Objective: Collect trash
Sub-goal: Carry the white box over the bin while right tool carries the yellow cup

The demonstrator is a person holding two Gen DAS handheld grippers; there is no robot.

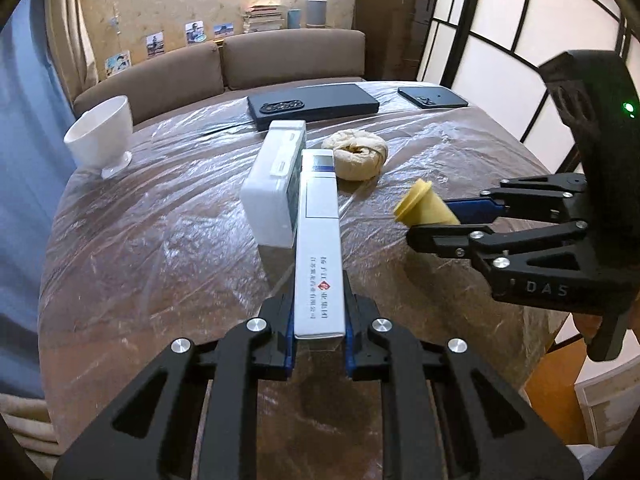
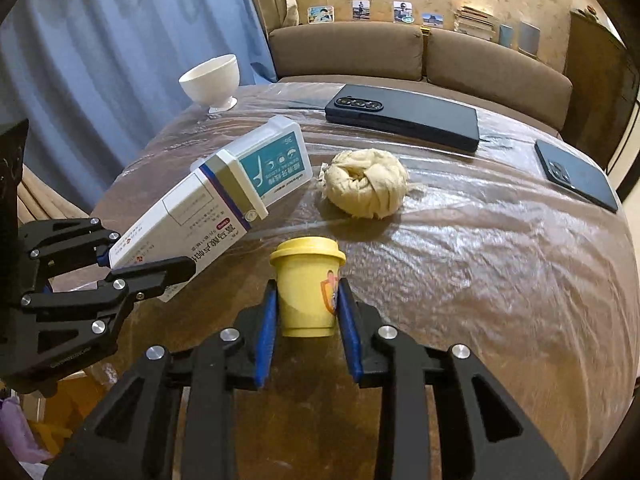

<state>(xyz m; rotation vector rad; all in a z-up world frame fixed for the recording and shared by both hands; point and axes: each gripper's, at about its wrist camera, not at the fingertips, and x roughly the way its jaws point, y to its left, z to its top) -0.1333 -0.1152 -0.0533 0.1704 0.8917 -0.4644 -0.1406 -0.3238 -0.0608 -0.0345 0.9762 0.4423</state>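
My left gripper [image 1: 319,338] is shut on a long white medicine carton [image 1: 320,248], which sticks out forward over the table; the same carton [image 2: 176,228] shows at the left of the right wrist view, held by the left gripper [image 2: 120,268]. My right gripper [image 2: 308,332] is shut on a small yellow lidded cup [image 2: 308,288], pinched by its blue pads. In the left wrist view the right gripper [image 1: 436,220] holds that cup [image 1: 426,204] tilted on its side. A white floss box with a teal label [image 2: 276,160] lies just past the carton's far end.
A round table under crinkled clear plastic [image 2: 480,264] carries a twisted cream cloth [image 2: 364,184], a white bowl [image 2: 210,80], a long black case [image 2: 404,116] and a dark phone [image 2: 576,176]. A brown sofa [image 2: 400,52] stands behind; blue curtain hangs at the left.
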